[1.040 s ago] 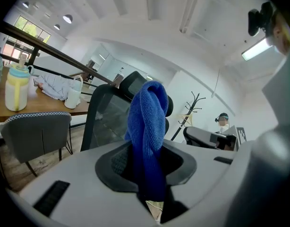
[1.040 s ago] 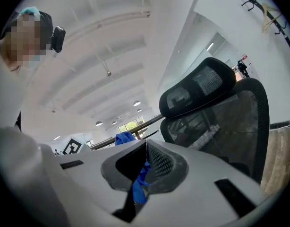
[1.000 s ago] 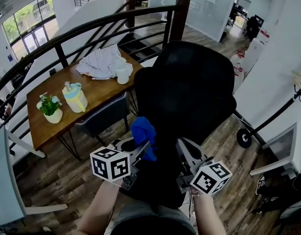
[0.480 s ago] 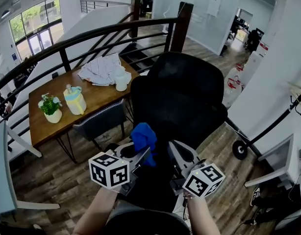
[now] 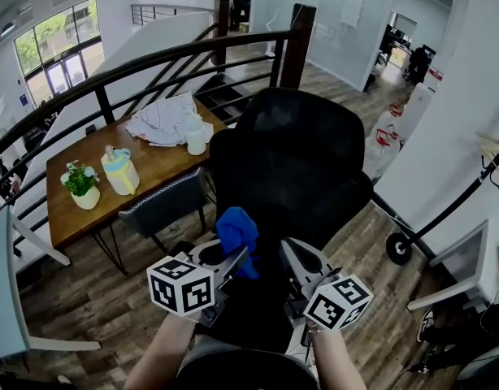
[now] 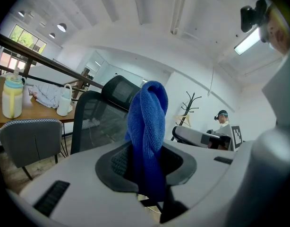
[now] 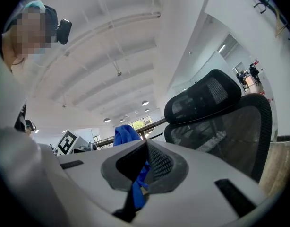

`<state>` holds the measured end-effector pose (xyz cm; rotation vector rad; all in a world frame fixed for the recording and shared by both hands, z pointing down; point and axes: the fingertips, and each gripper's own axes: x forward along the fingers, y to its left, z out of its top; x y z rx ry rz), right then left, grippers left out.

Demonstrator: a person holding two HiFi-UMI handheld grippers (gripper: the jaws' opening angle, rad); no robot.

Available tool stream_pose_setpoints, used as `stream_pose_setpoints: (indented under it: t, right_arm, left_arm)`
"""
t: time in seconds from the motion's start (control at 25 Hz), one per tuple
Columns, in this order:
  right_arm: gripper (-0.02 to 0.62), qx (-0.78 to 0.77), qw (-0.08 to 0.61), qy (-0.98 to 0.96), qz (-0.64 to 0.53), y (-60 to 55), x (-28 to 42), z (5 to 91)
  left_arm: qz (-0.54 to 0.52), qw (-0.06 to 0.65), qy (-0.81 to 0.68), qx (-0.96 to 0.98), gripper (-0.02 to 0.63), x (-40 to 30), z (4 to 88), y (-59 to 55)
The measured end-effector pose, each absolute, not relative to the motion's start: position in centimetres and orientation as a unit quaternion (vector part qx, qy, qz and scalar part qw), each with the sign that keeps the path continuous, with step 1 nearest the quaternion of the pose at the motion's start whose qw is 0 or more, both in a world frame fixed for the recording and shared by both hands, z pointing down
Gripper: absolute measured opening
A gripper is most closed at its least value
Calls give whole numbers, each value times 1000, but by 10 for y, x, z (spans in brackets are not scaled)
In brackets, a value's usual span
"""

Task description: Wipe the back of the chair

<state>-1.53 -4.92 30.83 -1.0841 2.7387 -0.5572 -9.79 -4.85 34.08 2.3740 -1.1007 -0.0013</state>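
1. Head view: the left tool [image 5: 236,260] is clamped on a blue cloth [image 5: 237,231], which stands bunched above its tips, just in front of the black chair [image 5: 298,161]. The chair's back faces the person, so the part to be wiped is the nearest one. The right tool [image 5: 294,254] hangs beside the left, near the chair back's lower part. It looks placed to steady the chair, though I cannot tell whether it touches. A wooden surface [image 5: 164,159] carrying a mug, a jug and a plant stands well off to the left, outside the job.

2. Left gripper view: the jaws are closed on the cloth's [image 6: 147,126] middle, leaving a folded wad poking forward past them. That free wad is what would meet the mesh, so the hold suits wiping. The chair back [image 6: 95,122] lies ahead and to the left, apart from the cloth. By my judgement the wipe has not begun.

3. Right gripper view: the jaws are shut, pads meeting, with nothing pinched that I can make out. A sliver of blue shows low in the gap, probably lying beyond the jaws. The chair's headrest and mesh [image 7: 230,126] rise close at the right.
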Motion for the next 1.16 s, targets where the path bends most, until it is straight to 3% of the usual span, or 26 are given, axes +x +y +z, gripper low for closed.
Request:
stream_pose_setpoints:
  t: [1.16]
  right_arm:
    - [28, -369, 53, 906, -201, -68, -6, 328]
  left_arm:
    - [12, 267, -379, 886, 110, -78, 349, -63]
